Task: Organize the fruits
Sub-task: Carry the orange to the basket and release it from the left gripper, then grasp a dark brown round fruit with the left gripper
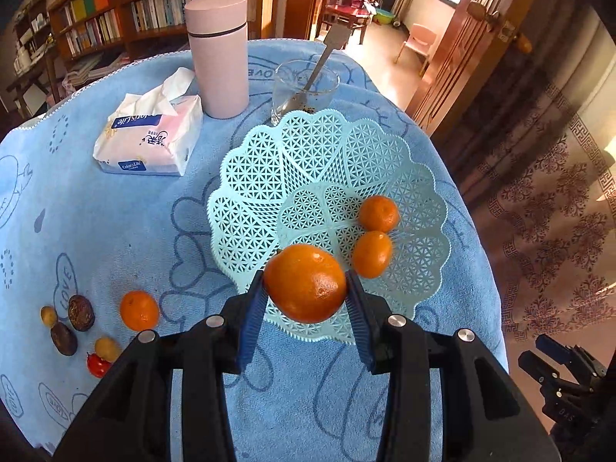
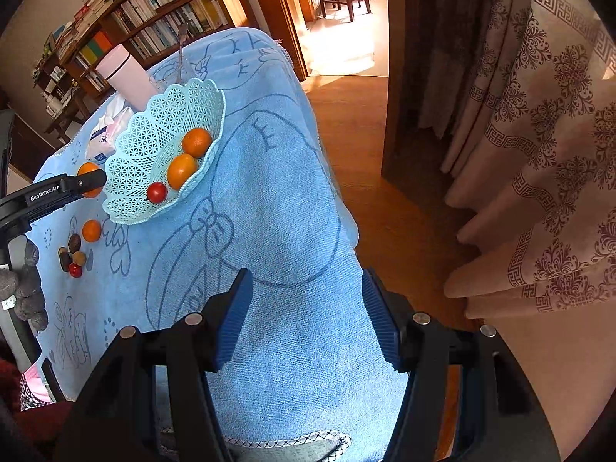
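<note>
My left gripper (image 1: 306, 288) is shut on an orange (image 1: 306, 283) and holds it over the near rim of the light blue lattice basket (image 1: 269, 177). Two small oranges (image 1: 378, 213) lie in the basket. On the blue cloth at the left lie another orange (image 1: 139, 310), two dark passion fruits (image 1: 81, 312), small yellow fruits (image 1: 107, 348) and a red tomato (image 1: 98, 365). My right gripper (image 2: 304, 308) is open and empty, low over the near right of the table. From there the basket (image 2: 154, 142) shows two oranges (image 2: 196, 141) and a red tomato (image 2: 156, 192).
A pink flask (image 1: 217, 54), a tissue pack (image 1: 150, 140) and a glass with a spoon (image 1: 304, 90) stand behind the basket. The table's right edge drops to a wooden floor (image 2: 392, 215) by a patterned curtain (image 2: 539, 154). Bookshelves (image 1: 115, 11) line the back.
</note>
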Motion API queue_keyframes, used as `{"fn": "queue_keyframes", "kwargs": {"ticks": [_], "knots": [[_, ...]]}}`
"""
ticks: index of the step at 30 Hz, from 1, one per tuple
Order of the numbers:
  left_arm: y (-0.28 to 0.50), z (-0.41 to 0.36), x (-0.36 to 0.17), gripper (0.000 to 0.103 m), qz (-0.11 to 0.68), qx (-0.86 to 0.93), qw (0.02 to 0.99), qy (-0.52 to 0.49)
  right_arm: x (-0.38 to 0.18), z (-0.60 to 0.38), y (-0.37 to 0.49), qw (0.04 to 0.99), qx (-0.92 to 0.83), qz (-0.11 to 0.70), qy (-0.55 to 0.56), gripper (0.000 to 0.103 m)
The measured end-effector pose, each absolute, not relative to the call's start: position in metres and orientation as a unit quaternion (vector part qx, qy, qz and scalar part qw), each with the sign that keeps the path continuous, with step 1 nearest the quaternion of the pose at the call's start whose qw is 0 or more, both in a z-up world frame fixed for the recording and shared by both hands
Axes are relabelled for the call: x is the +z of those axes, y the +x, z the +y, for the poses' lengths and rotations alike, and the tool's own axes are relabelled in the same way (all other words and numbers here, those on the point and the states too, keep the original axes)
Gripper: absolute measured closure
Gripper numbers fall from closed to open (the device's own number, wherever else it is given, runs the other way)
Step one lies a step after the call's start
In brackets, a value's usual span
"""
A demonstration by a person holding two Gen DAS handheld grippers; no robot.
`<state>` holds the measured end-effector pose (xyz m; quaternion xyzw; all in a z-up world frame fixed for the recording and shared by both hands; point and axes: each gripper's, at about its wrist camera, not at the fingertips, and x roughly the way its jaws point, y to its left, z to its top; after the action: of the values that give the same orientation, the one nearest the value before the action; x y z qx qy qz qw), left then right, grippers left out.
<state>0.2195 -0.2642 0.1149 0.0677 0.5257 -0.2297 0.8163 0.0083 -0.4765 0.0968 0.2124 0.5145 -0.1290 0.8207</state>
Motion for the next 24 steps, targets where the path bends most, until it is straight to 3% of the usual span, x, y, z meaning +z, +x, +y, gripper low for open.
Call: {"fn": "queue_keyframes", "kwargs": {"ticks": [2,3,24], "knots": [[0.222,-0.265,0.117,0.04,0.525,-0.227,0.819,0.057,0.096,-0.478,0.008,0.819,-0.131,0.515,0.215,0.043],[0.223,-0.264,0.119,0.037,0.524,-0.224,0.82,0.049,0.095,-0.478,0.008,0.819,-0.13,0.515,0.215,0.043],[0.197,-0.12,0.114,0.036,0.543,-0.093,0.834,-0.006,0.091,-0.402,0.061,0.827,-0.036,0.536,0.168,0.041]]}}
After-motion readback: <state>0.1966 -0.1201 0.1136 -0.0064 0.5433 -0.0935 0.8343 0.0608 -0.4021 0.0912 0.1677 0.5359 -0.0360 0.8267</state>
